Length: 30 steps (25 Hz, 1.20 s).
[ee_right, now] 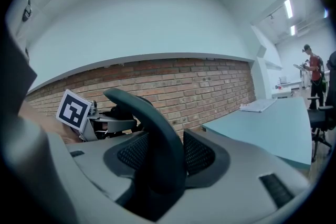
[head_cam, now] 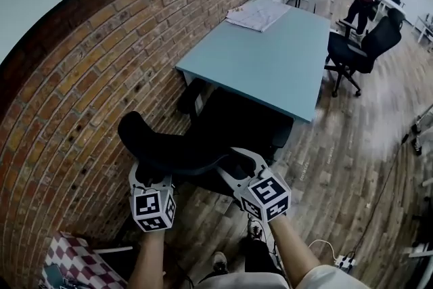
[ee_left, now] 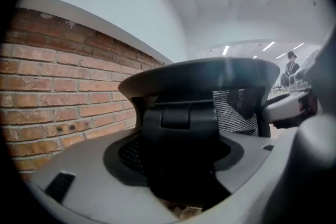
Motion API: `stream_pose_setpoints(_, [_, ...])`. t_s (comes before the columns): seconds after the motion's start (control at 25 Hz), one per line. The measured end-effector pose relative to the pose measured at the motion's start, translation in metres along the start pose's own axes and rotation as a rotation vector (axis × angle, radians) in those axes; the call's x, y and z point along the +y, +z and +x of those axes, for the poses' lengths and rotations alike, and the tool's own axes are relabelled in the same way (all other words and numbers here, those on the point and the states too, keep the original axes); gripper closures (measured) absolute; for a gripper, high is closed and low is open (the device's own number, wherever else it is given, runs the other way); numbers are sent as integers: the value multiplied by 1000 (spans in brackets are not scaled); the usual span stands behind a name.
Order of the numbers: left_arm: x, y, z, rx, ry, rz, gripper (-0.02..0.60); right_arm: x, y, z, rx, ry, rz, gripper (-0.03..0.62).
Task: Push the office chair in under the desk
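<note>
Now: left gripper (head_cam: 150, 176) clamps chair (head_cam: 169, 145) by curved black plastic top; right gripper (head_cam: 233, 166) wide astride it; desk (head_cam: 270, 57) smooth teal.

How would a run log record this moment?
office chair: seat partly under desk | left gripper: backrest top between jaws, grip unclear | right gripper: backrest rim between jaws, grip unclear

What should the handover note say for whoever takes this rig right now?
Left gripper: shut on the office chair's back bracket.
Right gripper: jaws apart, straddling the backrest rim, no clear clamp.
Chair faces the desk, seat partly under its near edge.
Done: both grippers at the backrest.
Left: likely push further in, release.
</note>
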<state>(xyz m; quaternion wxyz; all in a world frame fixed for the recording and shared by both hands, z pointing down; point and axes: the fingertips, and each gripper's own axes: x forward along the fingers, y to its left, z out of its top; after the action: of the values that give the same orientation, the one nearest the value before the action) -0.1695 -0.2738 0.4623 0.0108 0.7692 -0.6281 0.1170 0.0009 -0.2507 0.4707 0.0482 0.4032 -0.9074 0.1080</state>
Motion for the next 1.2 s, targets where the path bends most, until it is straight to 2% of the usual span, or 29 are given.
stream_pose_setpoints(0.48, [5,-18,-26,-5,-52,-18,258,35,-14,-11,29,92,14,375])
stream_pose_setpoints(0.88, [14,-26,-47,6,-62,-30,256,60,-18,-18,4,65,58,375])
stream_pose_setpoints(1.2, [-1,-29,-70,-3,-30,-30,258,65,-22,-40,0,73,59,375])
